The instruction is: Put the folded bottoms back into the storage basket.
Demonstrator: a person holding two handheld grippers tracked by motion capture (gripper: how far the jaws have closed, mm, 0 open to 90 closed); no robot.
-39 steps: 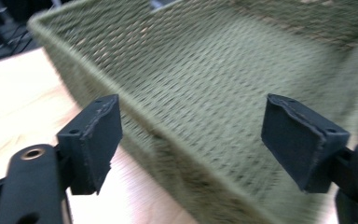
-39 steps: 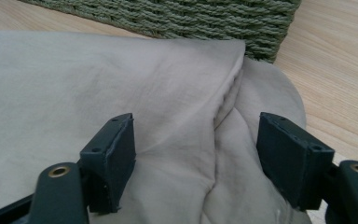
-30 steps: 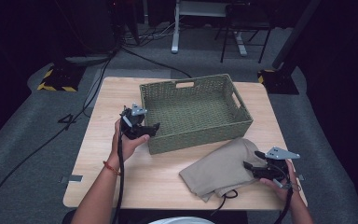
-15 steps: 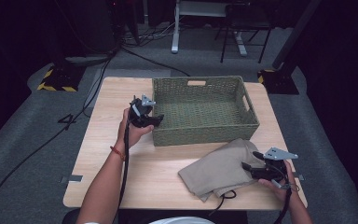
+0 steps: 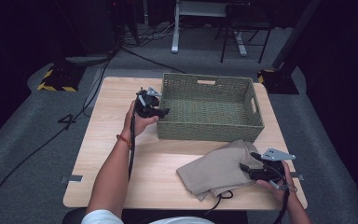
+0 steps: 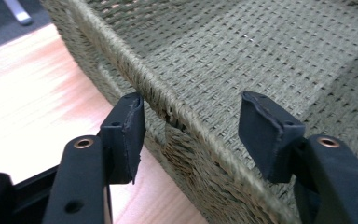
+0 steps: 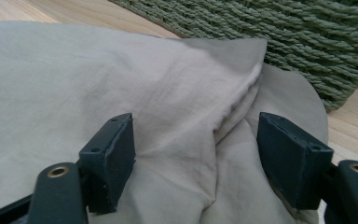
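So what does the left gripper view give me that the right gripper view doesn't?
Left gripper view alone: the woven green basket's rim running between the left gripper and its open fingers, one outside the wall and one inside, plus the bare basket floor. Right gripper view alone: the folded beige cloth under the right gripper, fingers apart and not pinching it. Both: basket weave and the light wooden table.

Two black grippers are seen, the left gripper and the right gripper, each trailed by a black cable. Brass-coloured screws are set in the jaws. A grey three-cornered plate is mounted on the right one. An orange wristband and a white sleeve are worn.
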